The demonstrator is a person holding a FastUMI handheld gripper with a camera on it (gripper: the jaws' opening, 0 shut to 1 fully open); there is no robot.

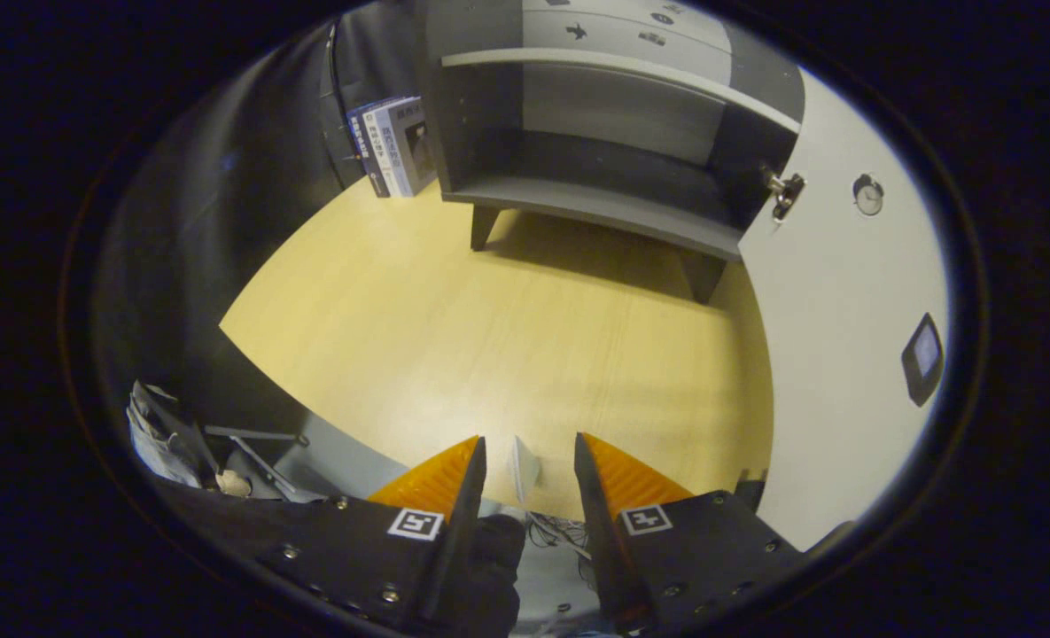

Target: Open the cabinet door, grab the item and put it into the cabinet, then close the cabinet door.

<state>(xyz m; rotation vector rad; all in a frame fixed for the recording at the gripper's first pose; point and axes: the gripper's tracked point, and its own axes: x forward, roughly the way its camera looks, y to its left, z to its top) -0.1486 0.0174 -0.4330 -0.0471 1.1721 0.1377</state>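
Illumination: warm, moderate, from overhead.

You see the wooden tabletop (525, 337) evenly lit, with soft glare near the gripper (529, 461), whose fingers stand apart. The cabinet (595, 133) casts a diffuse shadow beneath its legs; its interior is dim. Fisheye distortion bends the open cabinet door (843, 354) and the tabletop's edges. Focus softens near the fingers.

- Gripper (529, 456) held high, tilted downward and forward.
- Fingers (454, 483) parted, a plain gap between the tips.
- Both fingers reaching forward side by side, tips level with each other, inner faces turned toward each other.
- Nothing pressed by either finger.
- Square printed marker on each finger base, just behind the pads.
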